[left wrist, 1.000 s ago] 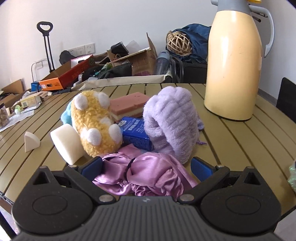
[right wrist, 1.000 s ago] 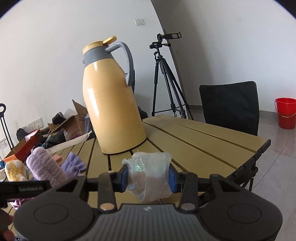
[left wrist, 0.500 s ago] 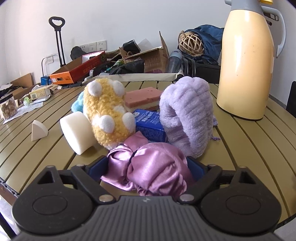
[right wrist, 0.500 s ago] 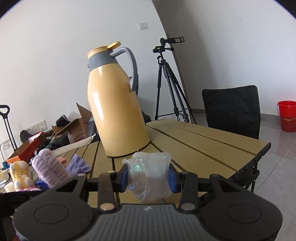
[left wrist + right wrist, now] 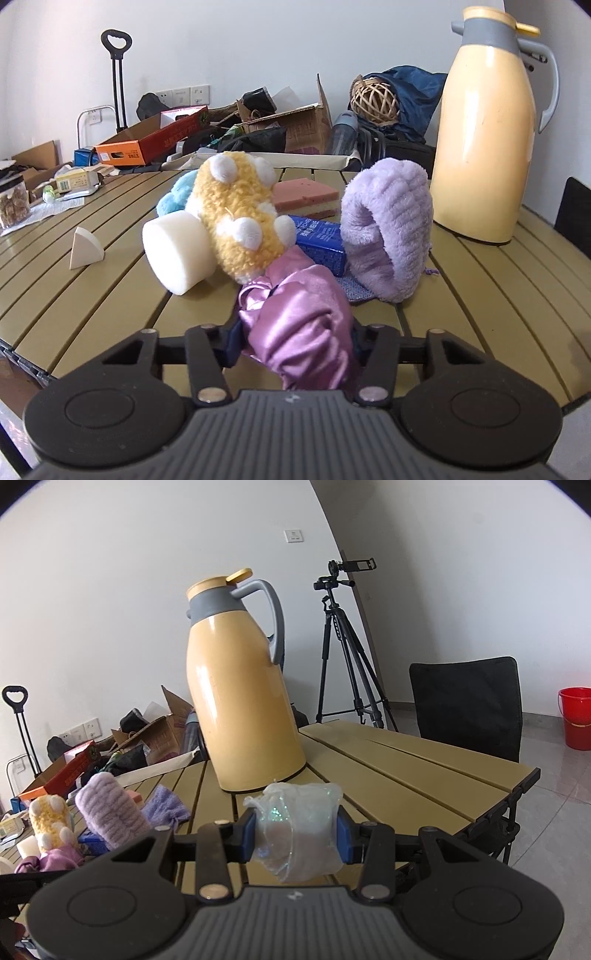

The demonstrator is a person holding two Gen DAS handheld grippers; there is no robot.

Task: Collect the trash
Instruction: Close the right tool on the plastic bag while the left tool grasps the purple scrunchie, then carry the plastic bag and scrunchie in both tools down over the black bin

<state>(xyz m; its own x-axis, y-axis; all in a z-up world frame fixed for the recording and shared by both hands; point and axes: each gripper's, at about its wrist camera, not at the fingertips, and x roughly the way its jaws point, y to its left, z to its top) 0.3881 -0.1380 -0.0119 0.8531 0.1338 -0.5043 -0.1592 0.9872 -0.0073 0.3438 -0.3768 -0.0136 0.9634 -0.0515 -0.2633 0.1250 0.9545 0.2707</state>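
My left gripper (image 5: 295, 341) is clamped on the purple satin scrunchie (image 5: 299, 325), lifted off the slatted table (image 5: 110, 295) w/ its tail touching the yellow plush paw (image 5: 240, 218). My right gripper (image 5: 295, 830) pinches a crumpled clear plastic bag (image 5: 295, 827) over the tabletop, in front of the yellow thermos jug (image 5: 240, 701). Lilac fuzzy headband (image 5: 384, 229) sits just beside the blue box (image 5: 321, 243).

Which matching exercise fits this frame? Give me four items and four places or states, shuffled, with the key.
Items:
1. purple satin cloth
2. clear plastic bag
3. yellow thermos jug
4. white wedge sponge

States:
A. standing upright on the table
B. lying alone, apart from the pile
C. clamped in the left gripper
D. clamped in the right gripper

Pairs: 1-C, 2-D, 3-A, 4-B
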